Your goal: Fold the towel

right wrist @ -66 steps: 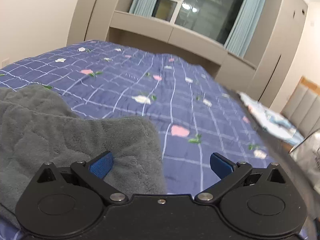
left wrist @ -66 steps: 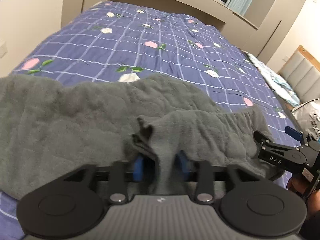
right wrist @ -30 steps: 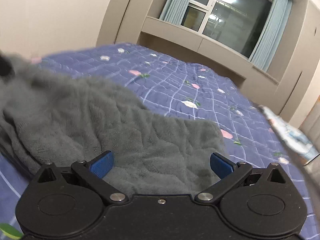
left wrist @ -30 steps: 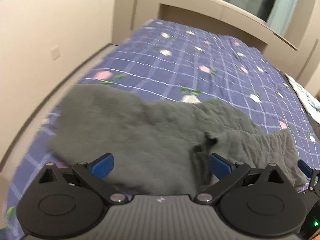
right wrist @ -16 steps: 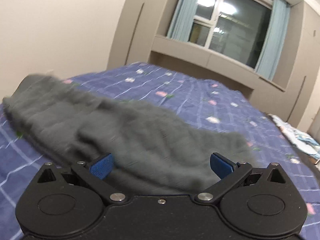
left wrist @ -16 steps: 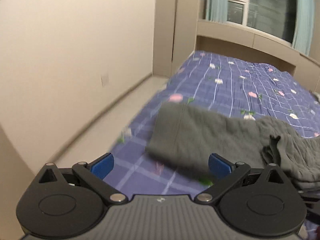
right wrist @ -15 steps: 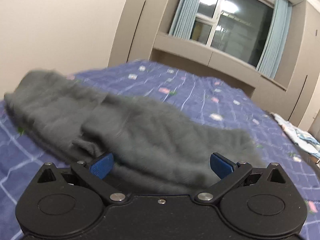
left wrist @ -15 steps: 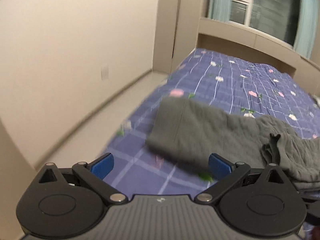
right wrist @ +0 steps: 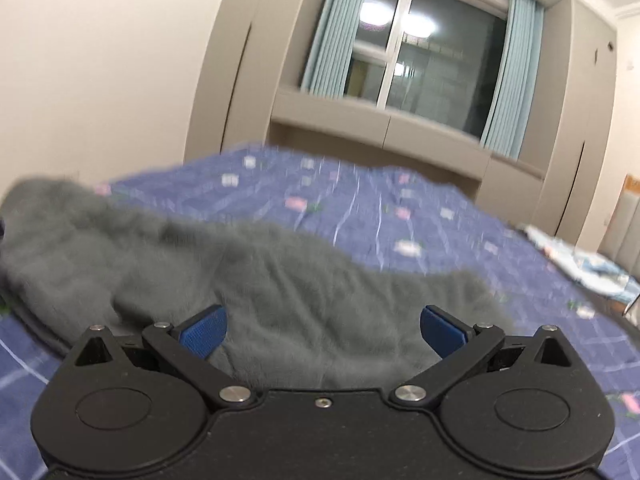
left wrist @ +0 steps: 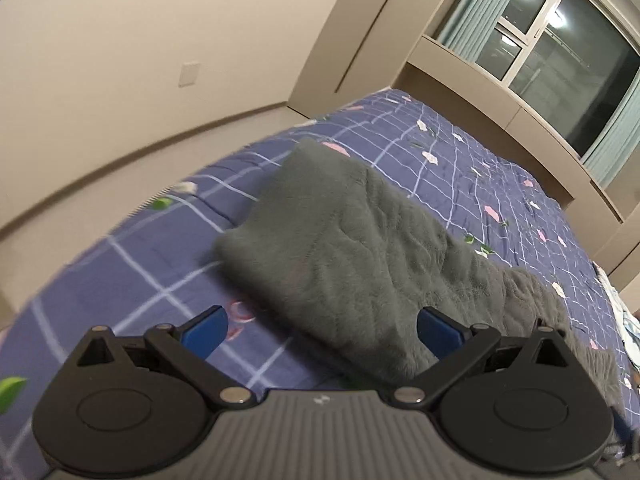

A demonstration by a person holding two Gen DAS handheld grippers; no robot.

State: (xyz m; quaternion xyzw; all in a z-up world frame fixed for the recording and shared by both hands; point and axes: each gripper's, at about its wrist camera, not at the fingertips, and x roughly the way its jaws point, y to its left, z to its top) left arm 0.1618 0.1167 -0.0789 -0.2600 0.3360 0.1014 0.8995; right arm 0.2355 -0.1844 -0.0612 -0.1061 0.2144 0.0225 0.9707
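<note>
A grey fluffy towel (left wrist: 360, 248) lies folded in a long band on the blue checked bedspread (left wrist: 452, 160). Its left end is a neat folded edge; toward the right it is rumpled. My left gripper (left wrist: 322, 330) stands open just before the towel's near left corner, blue pads wide apart, nothing held. In the right wrist view the same towel (right wrist: 248, 276) stretches from the left edge to the middle, somewhat blurred. My right gripper (right wrist: 322, 330) is open over the towel's near edge, holding nothing.
The bed's left edge drops to a beige floor strip along the wall (left wrist: 100, 60). A built-in ledge and curtained window (right wrist: 420, 60) stand behind the bed. Light patterned bedding (right wrist: 580, 264) lies at the far right of the bed.
The left gripper let go of the towel fold and swung left toward the towel's left end. Both cameras have pulled back and tilted up; the right view now shows more window.
</note>
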